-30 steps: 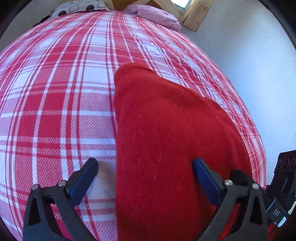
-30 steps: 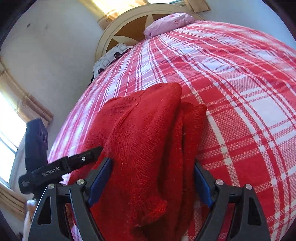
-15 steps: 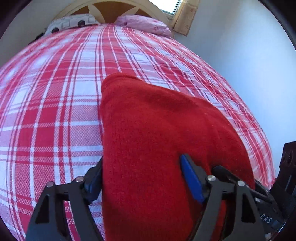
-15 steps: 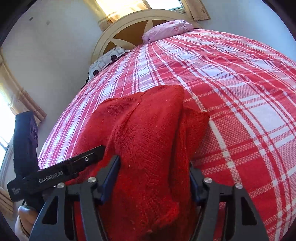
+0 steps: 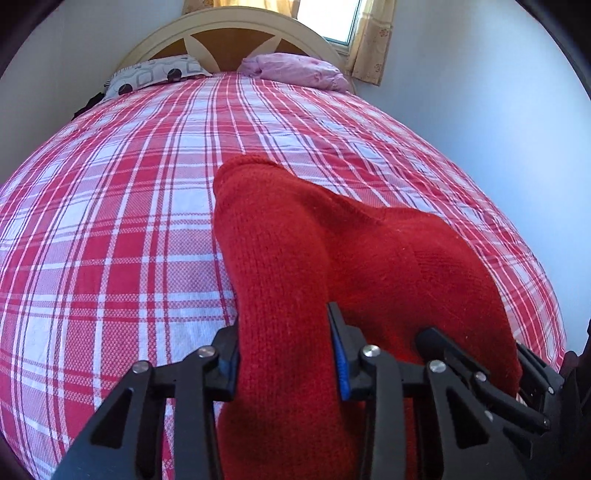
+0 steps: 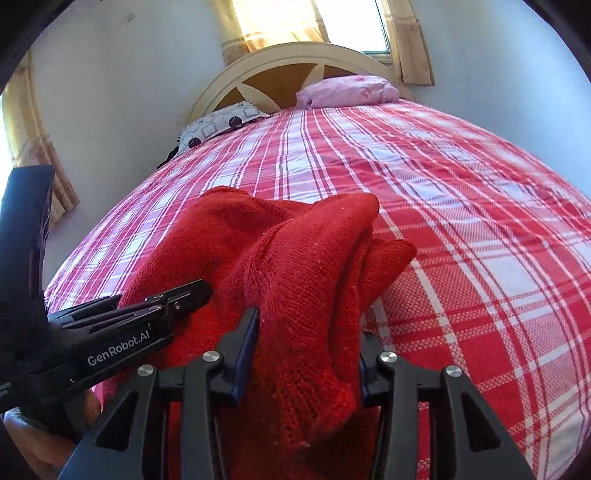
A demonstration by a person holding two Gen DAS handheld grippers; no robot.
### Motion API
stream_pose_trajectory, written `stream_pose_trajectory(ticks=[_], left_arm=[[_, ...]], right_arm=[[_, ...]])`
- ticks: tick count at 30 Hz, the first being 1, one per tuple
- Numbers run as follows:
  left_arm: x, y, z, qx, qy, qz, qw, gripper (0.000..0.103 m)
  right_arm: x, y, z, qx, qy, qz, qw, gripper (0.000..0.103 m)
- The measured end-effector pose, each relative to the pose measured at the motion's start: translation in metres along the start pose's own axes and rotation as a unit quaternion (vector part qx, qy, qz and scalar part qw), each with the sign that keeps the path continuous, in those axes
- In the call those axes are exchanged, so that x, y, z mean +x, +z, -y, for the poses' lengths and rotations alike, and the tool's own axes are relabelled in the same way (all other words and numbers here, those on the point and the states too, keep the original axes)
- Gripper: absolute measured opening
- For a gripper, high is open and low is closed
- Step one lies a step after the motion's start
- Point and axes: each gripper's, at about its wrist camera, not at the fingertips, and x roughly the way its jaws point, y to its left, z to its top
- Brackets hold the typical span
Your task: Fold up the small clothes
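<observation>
Left fingers: my left gripper is closing, and its blue-lined fingers already press on both sides of a thick fold of the red sweater.
Right fingers: my right gripper is closing too, with its fingers squeezing a bunched, ribbed part of the same sweater between them.
Sweater, left view: it runs from between my fingers away toward the middle of the bed, one long rounded ridge ending in a blunt tip, with a lower hump spreading off to the right.
Sweater, right view: it is heaped in folds, and a loose flap sticks out to the right and lies on the bedcover.
Where it sits: at the near end of the bed, part lifted in my two grips, the far part resting on the red and white checked cover.
Writing: "GenRobot.AI" in white on the side of my left gripper, readable only in the right view.
Only in the right view: my left gripper seen from the side against the sweater, my hand beneath it, and a curtain on the left wall.
Only in the left view: my right gripper at the lower right edge, touching the sweater.
Both views: arched headboard, patterned grey pillow, pink pillow, curtained window behind.
</observation>
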Motion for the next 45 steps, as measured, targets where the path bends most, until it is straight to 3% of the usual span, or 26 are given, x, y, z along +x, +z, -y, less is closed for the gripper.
stream_pose_trajectory(ticks=[5,14,22,32,45], left_arm=[[-0.018,-0.005,-0.002,-0.011,-0.002,0.008,0.9999,0.038],[-0.032,-0.018,-0.011,-0.009,0.009,0.006,0.9999,0.038],[-0.060,-0.018,-0.031,-0.010,0.034,0.037,0.9987,0.038],[-0.078,-0.014,-0.097,-0.063,0.073,0.058,0.9937,0.038],[-0.093,0.001,-0.197,-0.104,0.174,0.093,0.9748,0.038]], right_arm=[[-0.022,0.002,-0.010,-0.012,0.013,0.019,1.000,0.039],[-0.031,-0.011,-0.027,-0.007,0.026,0.013,1.000,0.039],[-0.042,-0.007,-0.059,-0.029,0.050,0.027,0.998,0.038],[-0.022,0.003,-0.124,-0.060,0.103,0.023,0.993,0.038],[0.042,0.023,-0.234,-0.102,0.180,0.030,0.978,0.038]])
